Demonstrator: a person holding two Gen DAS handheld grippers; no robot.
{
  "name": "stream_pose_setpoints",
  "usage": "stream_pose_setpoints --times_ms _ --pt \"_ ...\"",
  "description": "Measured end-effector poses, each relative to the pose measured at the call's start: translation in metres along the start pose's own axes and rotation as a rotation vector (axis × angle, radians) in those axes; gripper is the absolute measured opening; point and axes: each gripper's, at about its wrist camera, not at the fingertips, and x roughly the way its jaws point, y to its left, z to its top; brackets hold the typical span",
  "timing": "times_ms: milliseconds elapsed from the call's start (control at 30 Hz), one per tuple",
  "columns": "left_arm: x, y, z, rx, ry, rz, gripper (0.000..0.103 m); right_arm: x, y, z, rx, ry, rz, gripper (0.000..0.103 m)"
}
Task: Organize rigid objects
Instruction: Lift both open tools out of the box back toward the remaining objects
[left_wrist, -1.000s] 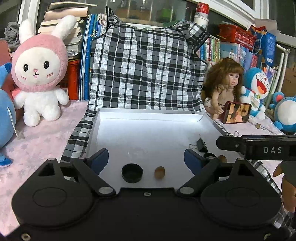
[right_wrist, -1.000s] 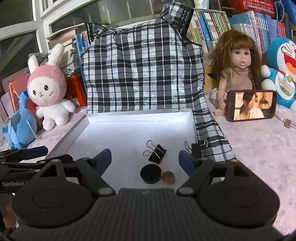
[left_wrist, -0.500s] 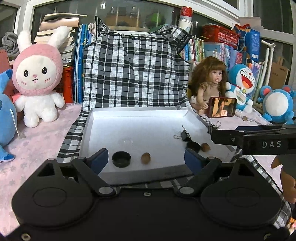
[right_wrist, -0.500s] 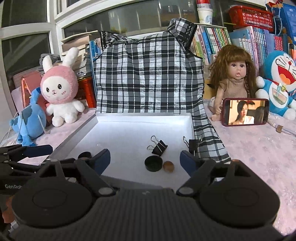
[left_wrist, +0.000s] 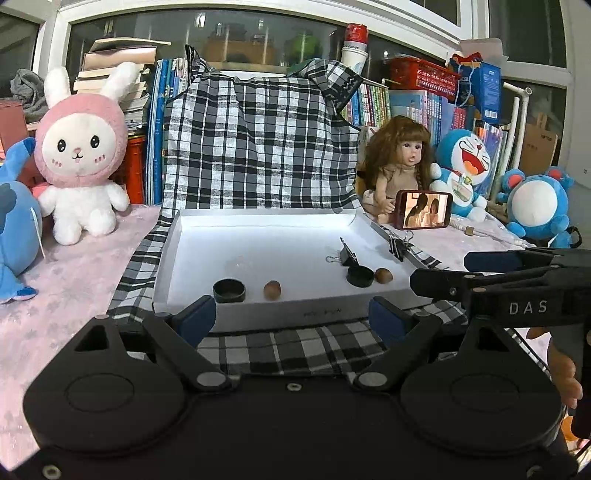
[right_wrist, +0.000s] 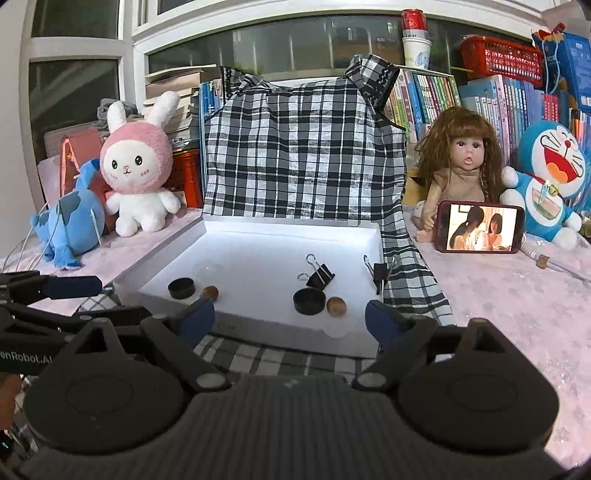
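A shallow white box lid lies on a checked cloth. Inside it, near the front, sit two black caps, two brown nuts and a black binder clip. A second binder clip grips the lid's right wall. My left gripper is open and empty, short of the lid's front wall. My right gripper is also empty, its jaws still opening, just in front of the lid.
A pink rabbit plush and a blue plush sit at the left. A doll, a phone playing video and blue cat plushes stand at the right. Books line the back wall.
Both grippers have drawn back from over the lid to in front of it, so its front wall now shows. The right jaws have widened a little.
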Motion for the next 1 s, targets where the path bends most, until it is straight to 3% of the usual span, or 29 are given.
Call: stream_pose_setpoints --times_ms 467,1000 --pt "-0.02 -0.018 -0.033 0.045 -0.037 0.011 0.09 -0.019 0.01 -0.029 -0.043 -0.022 -0.017 0.095" --pt "-0.027 -0.017 -0.059 0.012 0.003 0.018 0.09 -0.033 0.013 -0.057 -0.074 -0.034 -0.044 0.095"
